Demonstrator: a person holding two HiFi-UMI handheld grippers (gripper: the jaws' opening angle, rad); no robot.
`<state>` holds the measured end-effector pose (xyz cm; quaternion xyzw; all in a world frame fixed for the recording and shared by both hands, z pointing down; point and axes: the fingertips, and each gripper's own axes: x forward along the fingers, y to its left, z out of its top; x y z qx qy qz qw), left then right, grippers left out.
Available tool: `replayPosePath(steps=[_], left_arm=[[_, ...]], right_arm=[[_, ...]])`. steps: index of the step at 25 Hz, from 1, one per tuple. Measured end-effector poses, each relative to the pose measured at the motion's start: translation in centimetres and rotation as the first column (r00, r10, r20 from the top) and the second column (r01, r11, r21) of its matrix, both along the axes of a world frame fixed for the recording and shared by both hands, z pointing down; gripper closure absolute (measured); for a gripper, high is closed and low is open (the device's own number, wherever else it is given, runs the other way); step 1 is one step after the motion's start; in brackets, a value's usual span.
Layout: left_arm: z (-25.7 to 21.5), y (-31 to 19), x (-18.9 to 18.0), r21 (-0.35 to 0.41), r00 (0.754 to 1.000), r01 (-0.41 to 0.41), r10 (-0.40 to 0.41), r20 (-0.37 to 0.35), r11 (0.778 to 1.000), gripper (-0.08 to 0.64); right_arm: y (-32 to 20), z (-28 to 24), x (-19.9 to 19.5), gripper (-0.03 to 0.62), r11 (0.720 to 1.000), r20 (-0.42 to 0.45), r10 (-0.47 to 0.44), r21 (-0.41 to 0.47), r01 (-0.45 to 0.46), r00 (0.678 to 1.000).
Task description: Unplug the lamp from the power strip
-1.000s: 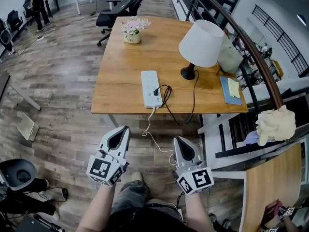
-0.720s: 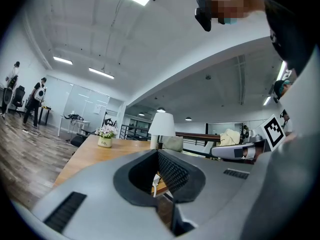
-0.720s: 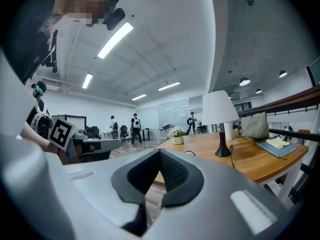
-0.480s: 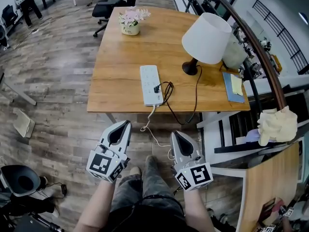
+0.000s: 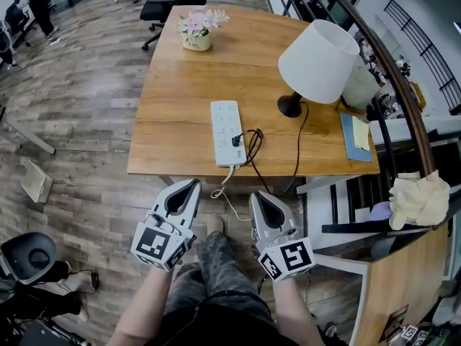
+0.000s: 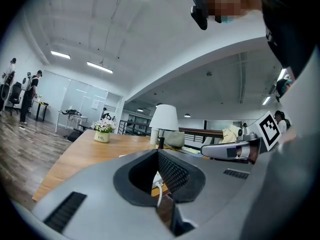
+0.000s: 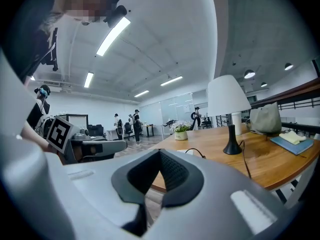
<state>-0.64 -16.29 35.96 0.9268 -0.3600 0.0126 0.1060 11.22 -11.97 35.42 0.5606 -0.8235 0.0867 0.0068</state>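
A white power strip (image 5: pixel 227 132) lies near the front edge of the wooden table (image 5: pixel 180 99). A black plug (image 5: pixel 235 140) sits in its near end. The plug's black cord (image 5: pixel 297 150) loops over the table edge and up to the lamp (image 5: pixel 319 60), which has a white shade and a dark base (image 5: pixel 289 107). The strip's white cable (image 5: pixel 227 186) hangs down off the edge. My left gripper (image 5: pixel 193 184) and right gripper (image 5: pixel 255 194) are side by side below the table edge, both shut and holding nothing. The lamp (image 7: pixel 228 95) stands ahead in the right gripper view.
A flower pot (image 5: pixel 199 31) stands at the table's far side. A blue book with a yellow note (image 5: pixel 356 135) lies at the right edge. A dark railing (image 5: pixel 389 71) runs along the right. Black chairs (image 5: pixel 162 6) stand beyond the table, and a black stool (image 5: pixel 29 258) is at lower left.
The table has come slightly nearer in the head view. Both grippers stay shut, held low in front of the person, a little closer to the table edge.
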Motion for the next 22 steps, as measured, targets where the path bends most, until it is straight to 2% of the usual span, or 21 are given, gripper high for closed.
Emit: replayPosePath(steps=[5, 14, 20, 22], left_arm=[[1.4, -2.1, 0.7, -0.004, 1.0, 0.008, -0.008, 0.007, 1.0, 0.565], [3.8, -5.4, 2.4, -0.069, 0.999, -0.011, 0.014, 0.04, 0.998, 0.563], [5.3, -7.3, 3.9, -0.061, 0.997, -0.031, 0.035, 0.072, 0.998, 0.565], [5.7, -7.7, 4.5, -0.086, 0.995, -0.045, 0.051, 0.08, 0.995, 0.563]], right_arm=[[-2.3, 1.2, -0.8, 0.584, 0.999, 0.003, -0.045, -0.031, 0.045, 0.999], [-6.6, 3.3, -1.5, 0.584, 0.992, -0.019, -0.084, -0.093, 0.082, 0.996], [-9.3, 4.9, -1.4, 0.584, 0.989, -0.058, -0.065, -0.138, 0.057, 0.996], [-10.2, 5.8, -1.0, 0.584, 0.984, -0.086, -0.043, -0.174, 0.028, 0.995]])
